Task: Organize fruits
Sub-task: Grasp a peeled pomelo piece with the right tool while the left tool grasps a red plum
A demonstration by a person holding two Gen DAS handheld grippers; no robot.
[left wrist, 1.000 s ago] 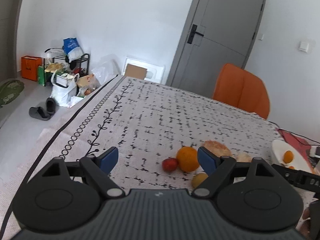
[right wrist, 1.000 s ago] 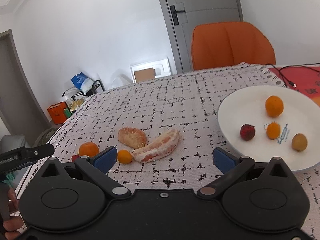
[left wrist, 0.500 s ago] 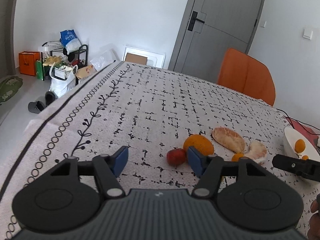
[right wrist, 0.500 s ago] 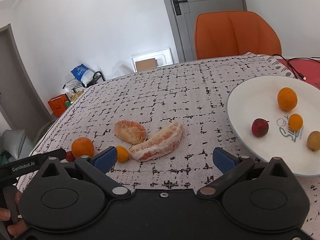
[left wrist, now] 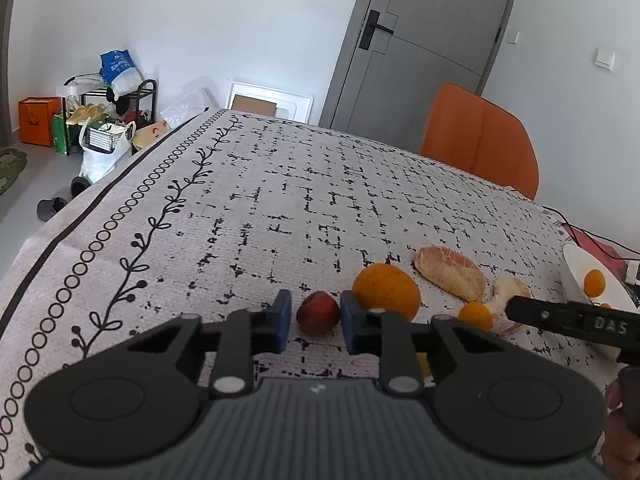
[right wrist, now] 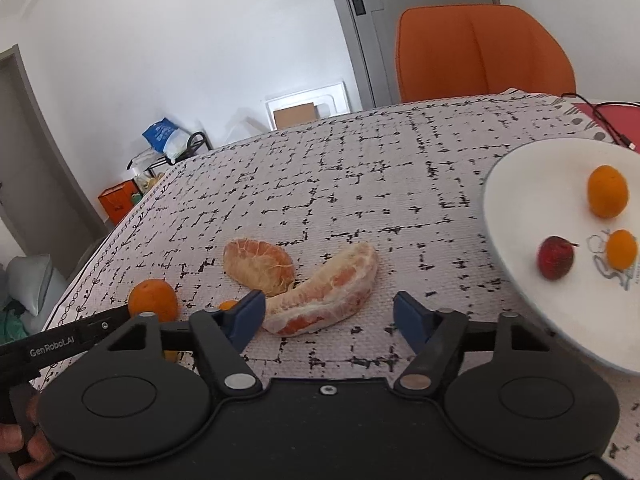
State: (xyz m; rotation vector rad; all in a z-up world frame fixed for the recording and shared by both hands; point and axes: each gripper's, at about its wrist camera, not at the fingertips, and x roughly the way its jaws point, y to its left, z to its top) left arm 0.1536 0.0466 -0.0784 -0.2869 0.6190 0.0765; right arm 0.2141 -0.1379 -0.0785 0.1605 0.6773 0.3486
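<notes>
**Left hand-held gripper brackets red fruit, right one spread by pomelo piece**

Left hand-held gripper (left wrist: pixel 312 322) low over the counter (left wrist: pixel 280 200), jaws narrowed around the small red fruit (left wrist: pixel 319 312); thin gaps show on both sides, so not clamped yet, still released. Big orange (left wrist: pixel 386 291) sits just right of the right blue pad (left wrist: pixel 349 322), touching or nearly so. Behind it a peeled pomelo chunk (left wrist: pixel 450 272), then a small orange (left wrist: pixel 475 316) beside a second peeled piece (left wrist: pixel 512 292).

Right hand-held gripper (right wrist: pixel 329 316) spread wide, holding nothing. Curved pomelo segment (right wrist: pixel 324 290) lies between its pads, near end just beside the left pad (right wrist: pixel 250 314). White plate (right wrist: pixel 520 216) at right holds an orange (right wrist: pixel 607 191), a smaller orange (right wrist: pixel 621 249) and a dark red fruit (right wrist: pixel 555 257), all apart. Orange chair (right wrist: pixel 480 52) behind the counter.
</notes>
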